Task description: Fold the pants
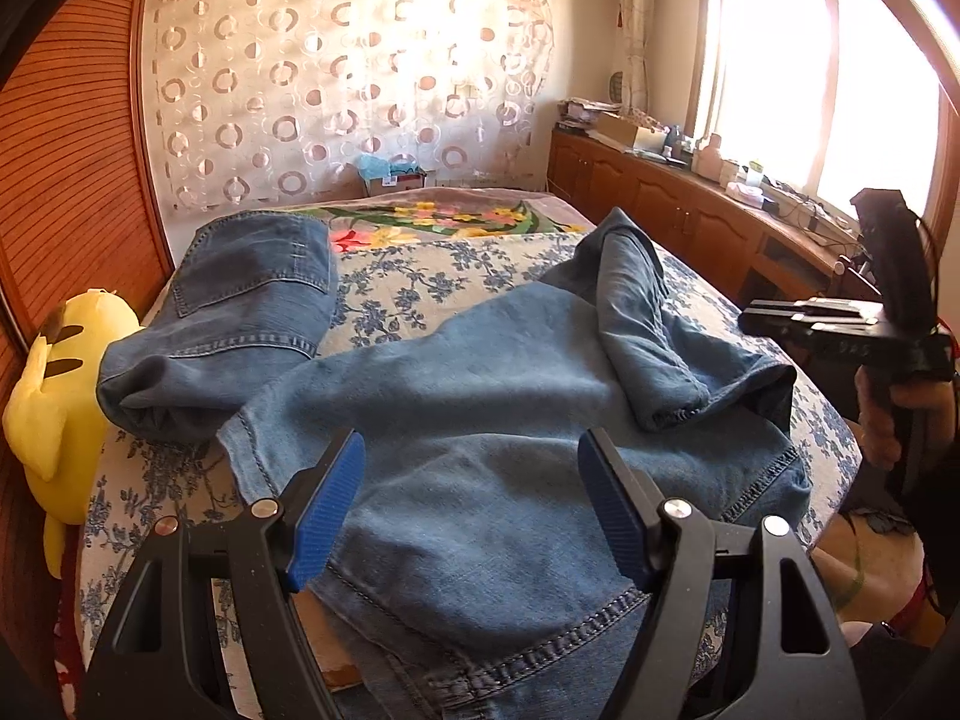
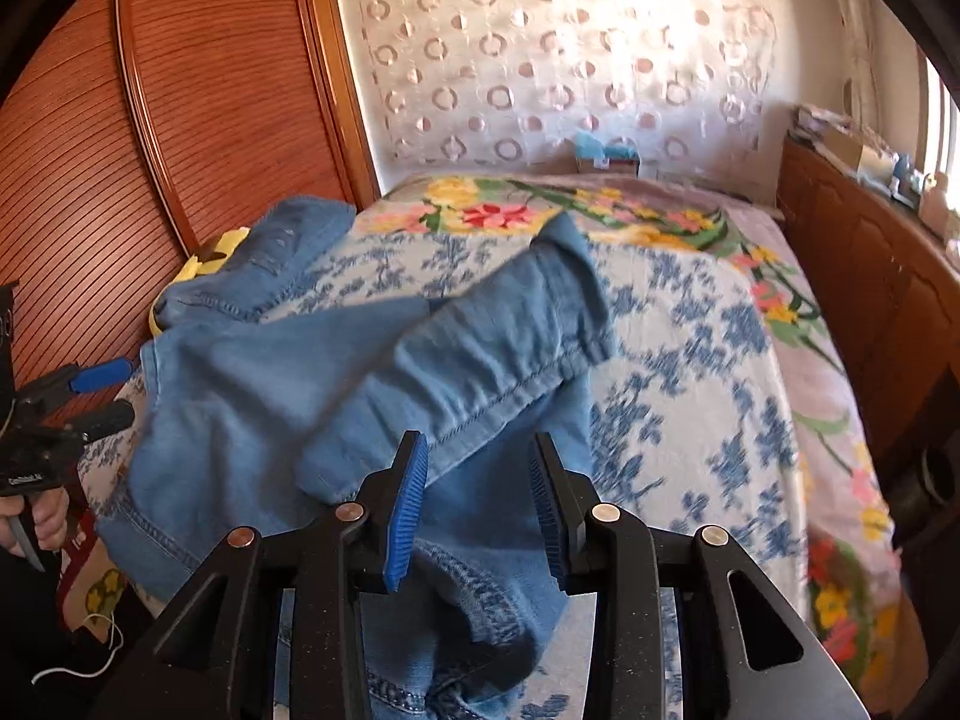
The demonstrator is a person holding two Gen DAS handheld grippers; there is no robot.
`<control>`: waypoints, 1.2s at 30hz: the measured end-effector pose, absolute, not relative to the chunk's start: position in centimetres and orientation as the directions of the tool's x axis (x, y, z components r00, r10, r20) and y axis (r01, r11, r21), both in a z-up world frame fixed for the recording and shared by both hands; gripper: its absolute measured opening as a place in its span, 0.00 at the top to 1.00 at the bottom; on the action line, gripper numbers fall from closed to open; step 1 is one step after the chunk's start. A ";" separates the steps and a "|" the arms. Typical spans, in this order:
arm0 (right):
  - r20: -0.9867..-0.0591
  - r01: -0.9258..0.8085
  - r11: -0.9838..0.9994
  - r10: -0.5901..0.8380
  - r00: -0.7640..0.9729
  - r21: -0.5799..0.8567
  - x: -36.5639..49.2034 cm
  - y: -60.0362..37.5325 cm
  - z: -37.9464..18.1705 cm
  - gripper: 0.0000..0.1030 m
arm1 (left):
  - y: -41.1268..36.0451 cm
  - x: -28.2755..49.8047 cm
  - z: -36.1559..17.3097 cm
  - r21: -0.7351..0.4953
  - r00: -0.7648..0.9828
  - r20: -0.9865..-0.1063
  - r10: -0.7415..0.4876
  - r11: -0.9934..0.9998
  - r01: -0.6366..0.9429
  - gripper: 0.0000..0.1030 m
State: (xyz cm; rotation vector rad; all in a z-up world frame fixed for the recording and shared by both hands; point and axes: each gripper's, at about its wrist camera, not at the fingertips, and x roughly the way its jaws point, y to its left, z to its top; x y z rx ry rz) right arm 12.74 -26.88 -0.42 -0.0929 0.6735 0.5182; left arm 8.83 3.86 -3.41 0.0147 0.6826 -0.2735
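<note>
Plush toy: a yellow plush toy [image 1: 57, 384] sits at the far left edge of the bed [image 1: 420, 294], beside the wooden panel.
Dark jeans: a second, darker pair [image 1: 240, 312] lies crumpled on the left of the bed, apart from my work.
Pants: the lighter denim pants [image 1: 480, 420] sprawl across the near end of the bed, long axis running left to right, one leg [image 1: 636, 324] flopped back over the body.
Left tool: my left tool [image 1: 471, 504] hangs open and empty above the fabric, which lies straight ahead.
Right tool: my right tool [image 2: 480, 504] stands part open, denim in the gap but no pad pressing it.
Nearer hand: I judge the right nearer the flopped leg, the left nearer the waistband.
</note>
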 end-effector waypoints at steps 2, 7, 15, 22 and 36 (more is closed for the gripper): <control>-0.628 -0.497 0.863 0.440 0.642 0.096 12.8 -26.0 -0.9 0.65 | 3.7 8.8 -3.6 -0.074 0.739 -0.628 -0.245 0.964 0.256 0.28; -0.655 -0.531 0.838 0.472 0.590 0.125 13.1 -23.4 -2.4 0.64 | 3.6 8.7 -3.8 -0.078 0.734 -0.633 -0.246 0.964 0.256 0.28; -0.679 -0.548 0.829 0.464 0.569 0.107 13.7 -20.5 -4.6 0.51 | 4.0 8.5 -4.3 -0.088 0.727 -0.640 -0.248 0.964 0.251 0.28; -0.673 -0.536 0.832 0.479 0.564 0.142 15.2 -20.5 -6.0 0.50 | 4.3 8.4 -4.6 -0.097 0.721 -0.647 -0.247 0.965 0.244 0.28; -0.487 -0.604 0.788 0.575 0.657 0.116 12.9 -21.1 -0.1 0.93 | 5.9 7.4 -3.8 -0.109 0.744 -0.627 -0.232 0.971 0.211 0.28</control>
